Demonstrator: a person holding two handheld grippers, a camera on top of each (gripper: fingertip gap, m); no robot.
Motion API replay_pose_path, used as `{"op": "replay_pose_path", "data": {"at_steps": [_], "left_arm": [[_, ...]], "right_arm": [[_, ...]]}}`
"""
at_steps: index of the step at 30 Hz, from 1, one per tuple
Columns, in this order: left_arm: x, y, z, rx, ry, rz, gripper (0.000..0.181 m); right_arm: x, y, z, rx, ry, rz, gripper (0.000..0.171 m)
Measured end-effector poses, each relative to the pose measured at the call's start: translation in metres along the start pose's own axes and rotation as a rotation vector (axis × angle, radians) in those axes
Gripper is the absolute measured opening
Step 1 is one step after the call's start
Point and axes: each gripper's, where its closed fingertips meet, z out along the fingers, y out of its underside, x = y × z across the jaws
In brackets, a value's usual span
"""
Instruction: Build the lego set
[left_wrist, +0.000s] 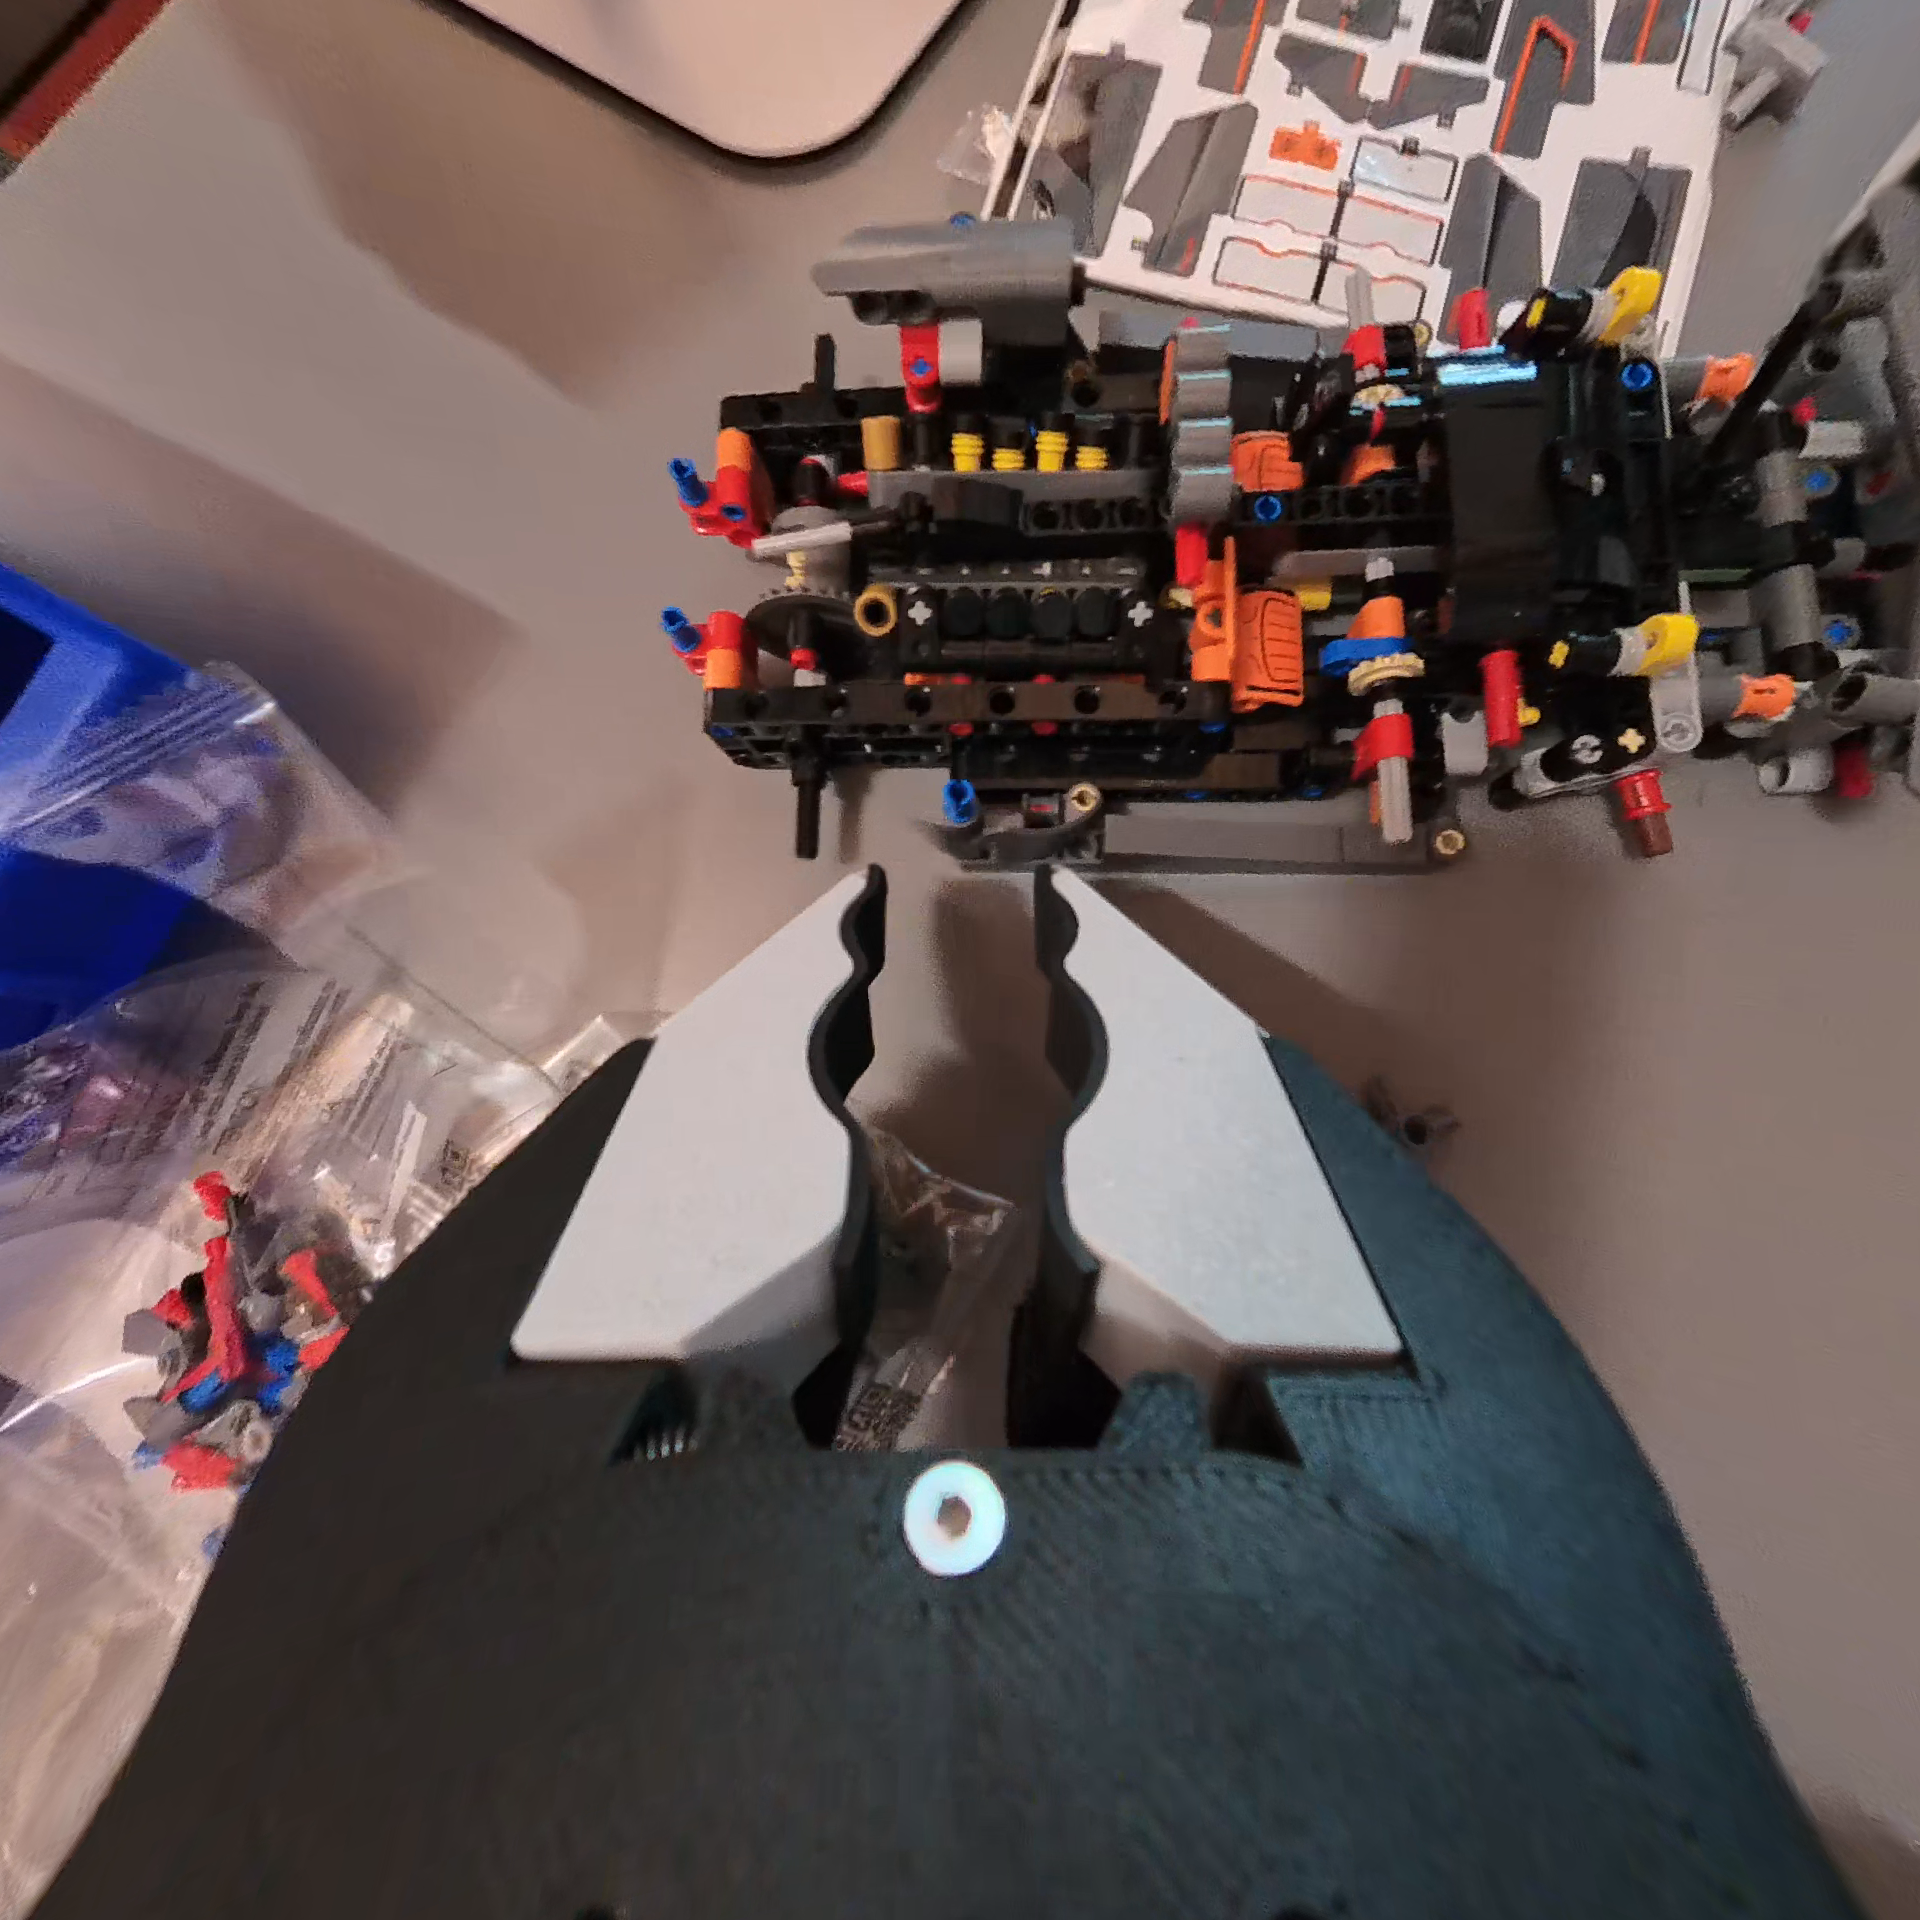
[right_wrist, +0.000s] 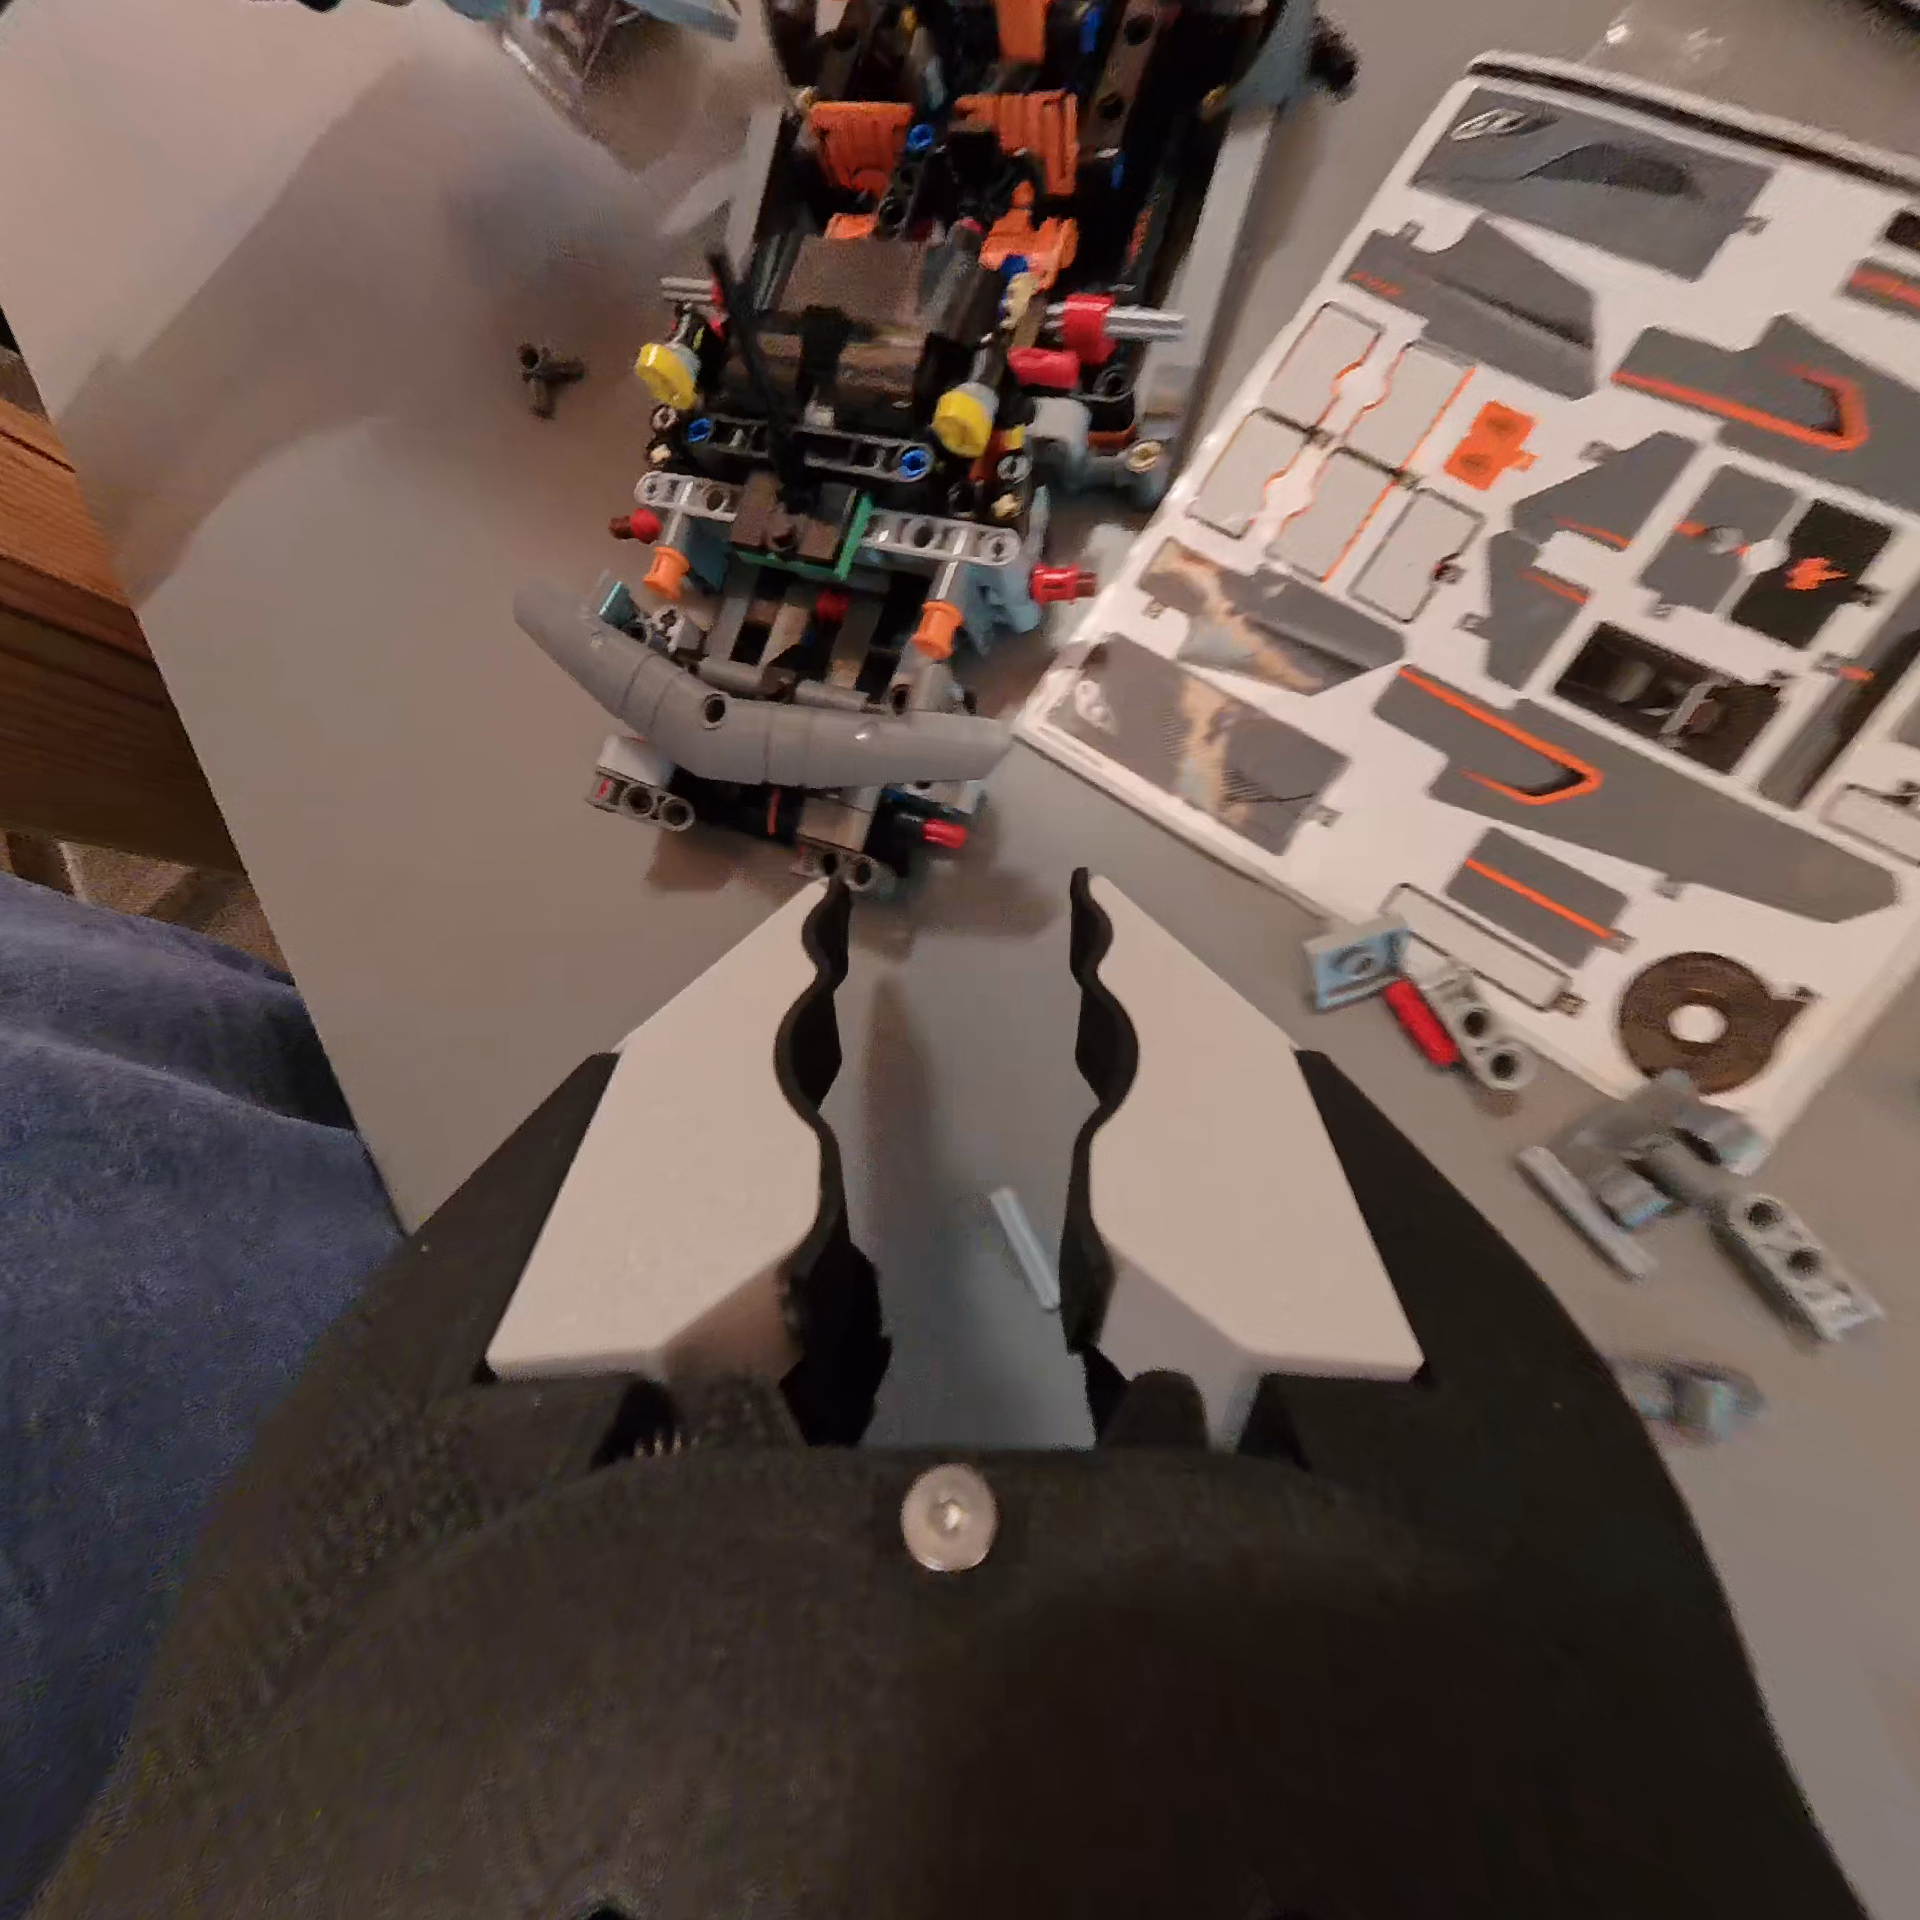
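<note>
Both tools are released and grasp nothing: the left tool (left_wrist: 958, 883) and right tool (right_wrist: 951, 888) hover near the lego chassis (left_wrist: 1195, 582) on the counter (left_wrist: 416, 416).

Matt grey tabletop (right_wrist: 416, 727), smooth. Glossy hard-plastic lego chassis (left_wrist: 1143, 582). Glossy paper sticker sheet (right_wrist: 1558, 520), upper right. Crinkled clear plastic bags (left_wrist: 208, 1195), lower left. Ridged matt black printed body on the left tongs (left_wrist: 958, 883); blue napped cloth (right_wrist: 156, 1247).
</note>
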Motion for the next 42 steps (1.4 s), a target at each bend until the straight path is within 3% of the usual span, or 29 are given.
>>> {"op": "replay_pose_path", "data": {"at_steps": [6,11,18,23,26,32,42], "left_arm": [[-0.007,-0.013,-0.018,0.032,-0.023,-0.021,0.027],[0.025,-0.078,-0.036,0.163,0.034,0.023,0.024],[0.064,-0.15,0.013,0.07,0.07,0.165,0.022],[0.075,-0.139,0.078,-0.169,0.142,0.251,0.022],[0.079,-0.125,0.097,-0.265,0.149,0.296,0.017],[0.08,-0.109,0.113,-0.371,0.086,0.398,0.0],[0.086,-0.11,0.121,-0.362,0.095,0.394,0.0]], "right_arm": [[0.055,-0.023,-0.021,0.028,0.141,-0.038,0.047],[0.102,-0.042,-0.026,0.001,0.183,-0.039,0.057],[0.149,-0.044,-0.005,-0.081,0.168,0.047,0.072],[0.162,-0.049,0.001,-0.092,0.176,0.028,0.069],[0.165,-0.051,0.002,-0.093,0.185,0.021,0.063],[0.167,-0.052,0.003,-0.069,0.208,0.012,0.051],[0.17,-0.056,0.007,-0.028,0.227,-0.003,0.024]]}}
